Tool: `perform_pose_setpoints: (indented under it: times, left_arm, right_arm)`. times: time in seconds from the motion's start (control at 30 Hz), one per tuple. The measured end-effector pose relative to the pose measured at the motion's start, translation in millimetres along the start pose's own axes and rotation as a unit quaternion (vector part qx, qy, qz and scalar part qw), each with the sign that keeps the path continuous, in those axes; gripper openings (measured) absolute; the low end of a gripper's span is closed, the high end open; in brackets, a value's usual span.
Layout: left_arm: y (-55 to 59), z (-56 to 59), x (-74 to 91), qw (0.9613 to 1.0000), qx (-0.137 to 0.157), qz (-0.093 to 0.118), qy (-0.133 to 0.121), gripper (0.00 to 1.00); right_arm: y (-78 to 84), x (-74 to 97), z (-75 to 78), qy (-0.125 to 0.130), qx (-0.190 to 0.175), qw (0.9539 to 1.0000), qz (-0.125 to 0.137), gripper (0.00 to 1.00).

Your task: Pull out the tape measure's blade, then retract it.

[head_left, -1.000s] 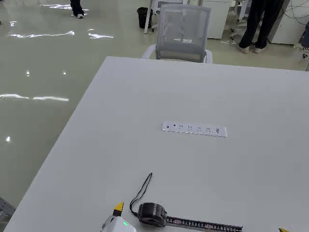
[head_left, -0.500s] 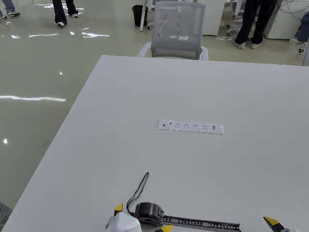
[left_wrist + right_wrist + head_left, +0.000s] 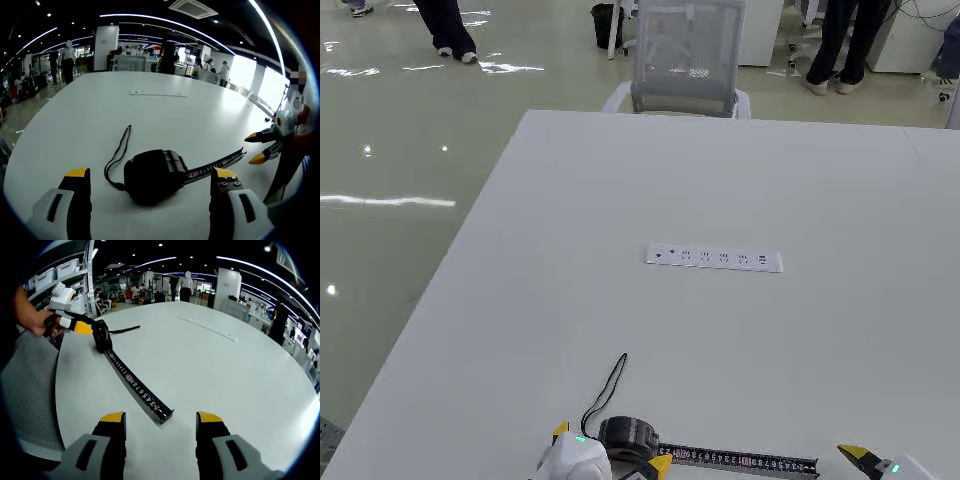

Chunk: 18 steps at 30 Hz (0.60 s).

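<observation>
A black tape measure (image 3: 632,437) (image 3: 152,175) (image 3: 101,336) lies on the white table (image 3: 700,330) near its front edge. Its blade (image 3: 740,462) (image 3: 136,388) (image 3: 215,164) is pulled out to the right and lies flat, and a black wrist loop (image 3: 605,392) trails off behind the case. My left gripper (image 3: 612,446) (image 3: 148,176) is open, with a yellow-tipped jaw on each side of the case and no contact seen. My right gripper (image 3: 855,460) (image 3: 159,417) is open just short of the blade's free end, holding nothing.
A white power strip (image 3: 714,257) is set into the middle of the table. A grey mesh chair (image 3: 686,60) stands at the far edge. People stand on the shiny floor beyond the table.
The left gripper has come forward until its jaws flank the tape measure case. The right gripper has come up into the lower right of the head view. The tape measure has stayed put.
</observation>
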<state>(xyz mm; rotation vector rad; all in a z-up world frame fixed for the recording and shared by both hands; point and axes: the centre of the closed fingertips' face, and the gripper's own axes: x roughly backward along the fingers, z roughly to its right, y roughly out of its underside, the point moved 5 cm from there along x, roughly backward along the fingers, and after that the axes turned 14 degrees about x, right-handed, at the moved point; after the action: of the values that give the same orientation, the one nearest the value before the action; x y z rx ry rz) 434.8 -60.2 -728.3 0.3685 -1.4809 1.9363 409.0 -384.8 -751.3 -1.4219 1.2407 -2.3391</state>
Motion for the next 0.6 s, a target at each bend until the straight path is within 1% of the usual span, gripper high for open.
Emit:
perform_pose_setpoints:
  times: [0.07, 0.2, 0.27, 0.3, 0.33, 0.47, 0.5, 0.57, 0.6]
  left_arm:
    - [2.0, 2.7, -1.6, 1.0, -0.006, -0.002, 0.002, 0.99]
    - [3.1, 6.6, -3.5, 0.9999, -0.01, -0.006, 0.007, 0.97]
    - [3.1, 6.8, -4.6, 0.9999, -0.01, -0.007, 0.007, 0.96]
    - [3.7, 7.5, -5.2, 0.9999, -0.008, -0.008, 0.008, 0.96]
    - [4.1, 7.8, -5.4, 0.9999, -0.007, -0.009, 0.008, 0.95]
    - [6.4, 7.7, -6.1, 0.9998, -0.008, -0.013, 0.009, 0.94]
    - [6.6, 7.5, -5.9, 0.9998, -0.008, -0.014, 0.008, 0.93]
    - [7.9, 6.6, -5.8, 0.9998, -0.005, -0.016, 0.007, 0.93]
    - [8.4, 6.4, -5.8, 0.9998, -0.005, -0.016, 0.007, 0.92]
  right_arm:
    - [3.5, -2.2, -0.9, -0.013, 0.022, 0.9996, -0.015, 0.51]
    - [1.9, -5.2, -0.8, -0.024, 0.039, 0.9987, -0.022, 0.46]
    - [0.1, -6.2, -0.2, -0.03, 0.043, 0.9983, -0.024, 0.43]
    - [-0.8, -7.1, 0.9, -0.035, 0.071, 0.9963, -0.033, 0.42]
    - [-1.4, -8.3, 0.8, -0.038, 0.079, 0.9955, -0.035, 0.42]
    - [-6.7, -12.4, 2.9, -0.053, 0.1, 0.9927, -0.041, 0.37]
    - [-6.7, -13.6, 3.7, -0.055, 0.1, 0.9926, -0.043, 0.36]
    - [-5.4, -15.9, 3.1, -0.07, 0.096, 0.9917, -0.051, 0.37]
    - [-5.2, -16.8, 3.1, -0.073, 0.103, 0.9906, -0.053, 0.36]
